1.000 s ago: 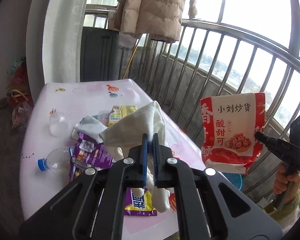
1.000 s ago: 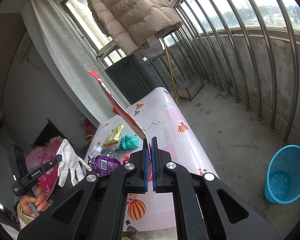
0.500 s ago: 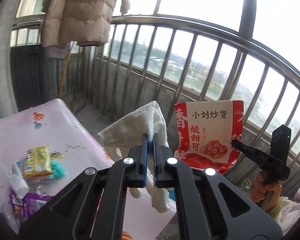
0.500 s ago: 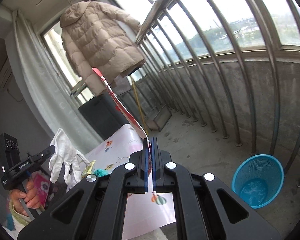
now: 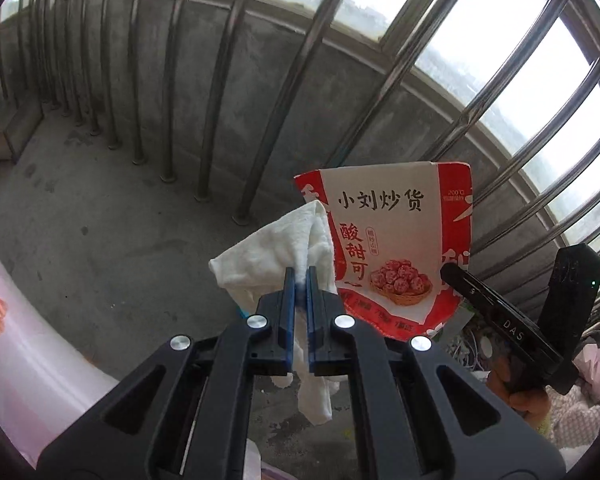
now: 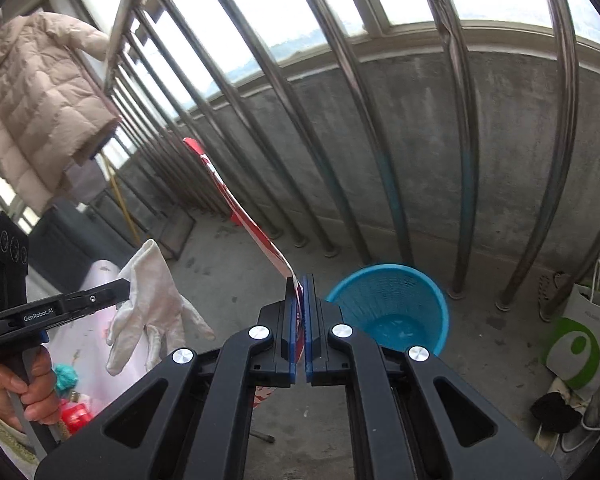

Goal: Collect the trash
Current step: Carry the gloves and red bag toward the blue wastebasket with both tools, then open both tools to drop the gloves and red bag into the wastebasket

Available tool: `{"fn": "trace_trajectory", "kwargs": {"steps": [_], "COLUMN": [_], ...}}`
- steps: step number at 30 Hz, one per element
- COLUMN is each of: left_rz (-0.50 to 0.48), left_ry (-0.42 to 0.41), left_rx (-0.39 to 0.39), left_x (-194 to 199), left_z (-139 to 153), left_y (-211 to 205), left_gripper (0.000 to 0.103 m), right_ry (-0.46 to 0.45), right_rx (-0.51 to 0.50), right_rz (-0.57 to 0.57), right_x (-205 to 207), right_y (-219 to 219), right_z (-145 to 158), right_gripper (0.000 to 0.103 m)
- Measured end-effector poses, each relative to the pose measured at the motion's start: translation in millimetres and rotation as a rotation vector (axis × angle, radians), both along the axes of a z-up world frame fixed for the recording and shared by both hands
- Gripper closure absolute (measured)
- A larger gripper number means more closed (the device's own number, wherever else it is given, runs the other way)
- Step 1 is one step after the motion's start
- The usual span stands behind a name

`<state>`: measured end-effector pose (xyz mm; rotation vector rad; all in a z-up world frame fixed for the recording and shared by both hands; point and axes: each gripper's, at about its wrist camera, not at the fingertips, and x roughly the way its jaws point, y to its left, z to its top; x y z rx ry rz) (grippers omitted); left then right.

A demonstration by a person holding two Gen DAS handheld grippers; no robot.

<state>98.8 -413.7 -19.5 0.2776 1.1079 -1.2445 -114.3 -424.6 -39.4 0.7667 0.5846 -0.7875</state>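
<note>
Both of our grippers are closed on trash, and we hold each piece in the air over the concrete balcony floor (image 5: 112, 240). Our left gripper (image 5: 298, 280) has its blue-edged fingers (image 5: 288, 304) pinched tight on a white cloth glove (image 5: 278, 248), which bunches above the tips and hangs down below them; from the other side its limp fingers dangle clear of the pink table (image 6: 84, 344). Our right gripper (image 6: 298, 284) clamps the lower edge of a red and white snack bag (image 5: 396, 248), which we see nearly edge-on rising up and to the left from the fingertips. In the left wrist view the bag stands upright just behind and to the right of the glove, its printed face toward us. A blue mesh waste basket (image 6: 392, 304) sits on the floor just beyond and to the right of the right gripper's tips, near the metal railing bars (image 6: 464, 160). A beige puffer coat (image 6: 40, 100) hangs at the far left, and a white and green shopping bag (image 6: 580, 340) rests by the wall at the right.
</note>
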Motion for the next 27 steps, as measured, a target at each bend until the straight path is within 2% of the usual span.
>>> {"fn": "trace_trajectory", "kwargs": {"steps": [4, 8, 10, 11, 12, 13, 16, 20, 23, 26, 27], "left_rz": [-0.063, -0.085, -0.086, -0.079, -0.069, -0.06, -0.055, -0.044, -0.015, 0.013, 0.018], "left_ry": [0.032, 0.052, 0.019, 0.003, -0.017, -0.029, -0.005, -0.078, -0.094, -0.127, -0.146], "left_rx": [0.08, 0.113, 0.148, 0.162, 0.171, 0.175, 0.147, 0.096, 0.055, 0.002, -0.016], "left_x": [-6, -6, -12, -12, -12, -12, -10, -7, -4, -5, -7], "left_z": [-48, -86, -105, -112, -117, -118, -109, -89, -68, -40, -29], "left_y": [-62, -112, -125, -129, -134, -135, -128, -111, -94, -67, -56], "left_gripper": [0.1, 0.099, 0.081, 0.065, 0.06, 0.06, 0.058, 0.05, 0.046, 0.044, 0.044], "right_ry": [0.099, 0.173, 0.212, 0.231, 0.243, 0.249, 0.221, 0.213, 0.204, 0.201, 0.201], "right_rx": [0.021, 0.034, 0.076, 0.105, 0.136, 0.165, 0.197, 0.183, 0.149, 0.065, 0.022], "right_rz": [-0.06, -0.108, -0.123, -0.129, -0.14, -0.163, -0.199, -0.218, -0.219, -0.214, -0.212], "right_x": [16, 28, 34, 35, 36, 33, 23, 12, 9, 14, 17], "right_y": [-22, -48, -65, -72, -76, -81, -83, -75, -66, -48, -42], "right_z": [-34, -77, -109, -125, -138, -149, -158, -153, -138, -111, -98], "right_gripper": [0.1, 0.098, 0.092, 0.087, 0.072, 0.066, 0.065, 0.06, 0.06, 0.049, 0.043]}}
